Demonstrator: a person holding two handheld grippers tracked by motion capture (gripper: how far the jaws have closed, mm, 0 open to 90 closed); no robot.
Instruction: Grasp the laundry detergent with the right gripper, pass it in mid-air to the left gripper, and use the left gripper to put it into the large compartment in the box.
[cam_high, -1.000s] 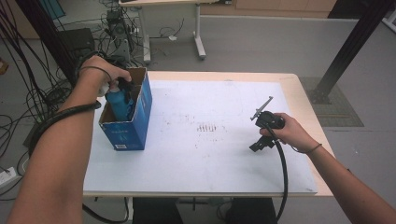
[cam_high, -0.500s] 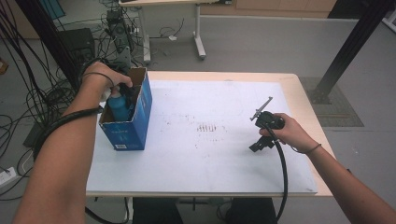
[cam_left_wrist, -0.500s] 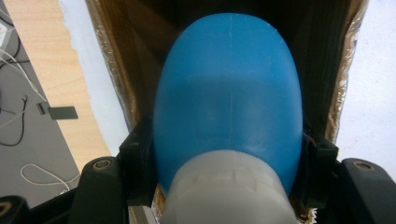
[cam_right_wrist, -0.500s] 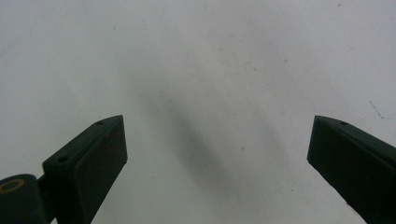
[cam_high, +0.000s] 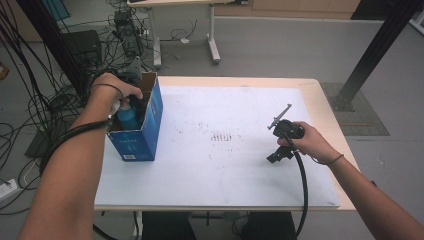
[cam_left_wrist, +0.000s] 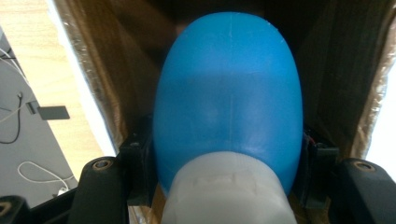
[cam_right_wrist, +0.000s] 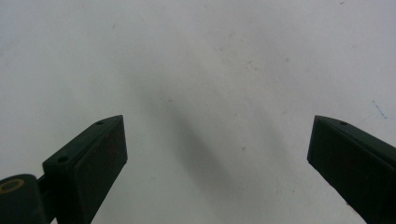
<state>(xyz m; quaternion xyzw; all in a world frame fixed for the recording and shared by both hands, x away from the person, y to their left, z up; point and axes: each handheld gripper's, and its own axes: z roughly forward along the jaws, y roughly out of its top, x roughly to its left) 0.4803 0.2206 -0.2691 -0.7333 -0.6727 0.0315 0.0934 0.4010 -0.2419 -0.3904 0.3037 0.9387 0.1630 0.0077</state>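
At the bottom of the left gripper view my left gripper (cam_left_wrist: 229, 186) has its fingers (cam_left_wrist: 140, 163) pressed against both sides of a blue bottle (cam_left_wrist: 229, 102) just above its white cap (cam_left_wrist: 229, 196), so the bottle is clamped fast between them. The bottle fills the middle of that frame, its rounded end pointing away from me into the brown inside of a cardboard box (cam_left_wrist: 112, 74), whose walls rise at the upper left and upper right. In the high view that same bottle (cam_high: 128, 116) sits at the left of the frame inside the open top of the blue box (cam_high: 137, 140), which stands on the left edge of the table (cam_high: 225, 175); my left hand (cam_high: 112, 90) reaches over the box's rim from above. In the right gripper view my right gripper (cam_right_wrist: 217, 154) has its two fingers (cam_right_wrist: 100, 154) spread wide, one at the lower left and one at the lower right of the frame, with nothing between them but the bare white table top (cam_right_wrist: 210, 56). In the high view the right gripper (cam_high: 280, 142) shows at the right of centre, held in my right hand (cam_high: 310, 142) low over the table, well apart from the box. Farther off, beyond the table's far edge at the top of the high view, grey floor (cam_high: 280, 45) runs back to a tangle of black cables (cam_high: 55, 100) at the upper left.
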